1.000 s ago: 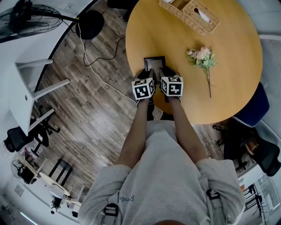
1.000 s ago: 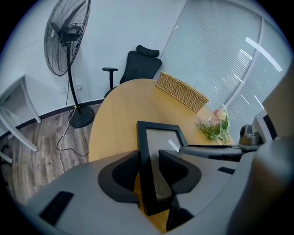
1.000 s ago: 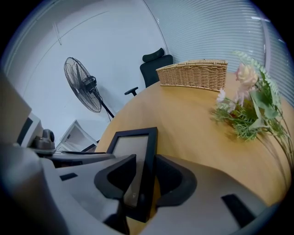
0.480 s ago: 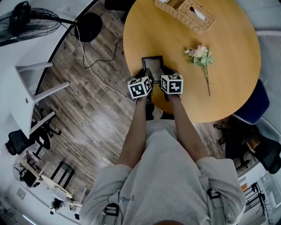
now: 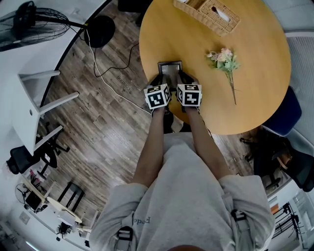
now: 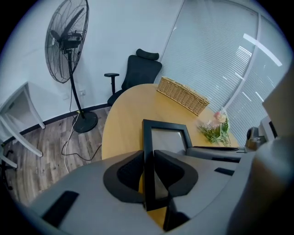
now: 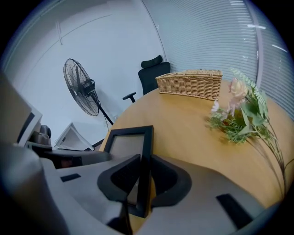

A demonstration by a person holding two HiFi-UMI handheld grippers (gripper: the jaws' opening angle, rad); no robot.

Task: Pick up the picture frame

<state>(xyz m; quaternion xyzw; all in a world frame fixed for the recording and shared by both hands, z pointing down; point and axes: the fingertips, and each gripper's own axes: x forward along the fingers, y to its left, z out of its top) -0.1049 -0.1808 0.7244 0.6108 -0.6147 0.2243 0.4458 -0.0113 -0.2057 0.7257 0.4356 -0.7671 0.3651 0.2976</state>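
The picture frame is black with a pale grey pane and lies near the left edge of the round wooden table. My left gripper has been closing and now presses both pads on the frame's left side bar. My right gripper has been closing too and grips the right side bar. In each gripper view the bar stands straight between the dark pads. Both grippers slant down at the frame from its near end. Whether the frame has left the tabletop I cannot tell.
A sprig of pink flowers lies on the table to the right of the frame, and a wicker basket sits at the far edge. Off the table stand a floor fan, a black office chair and a white desk.
Both pairs of jaws have narrowed onto the frame's two side bars. The hands and the frame stay in about the same place.
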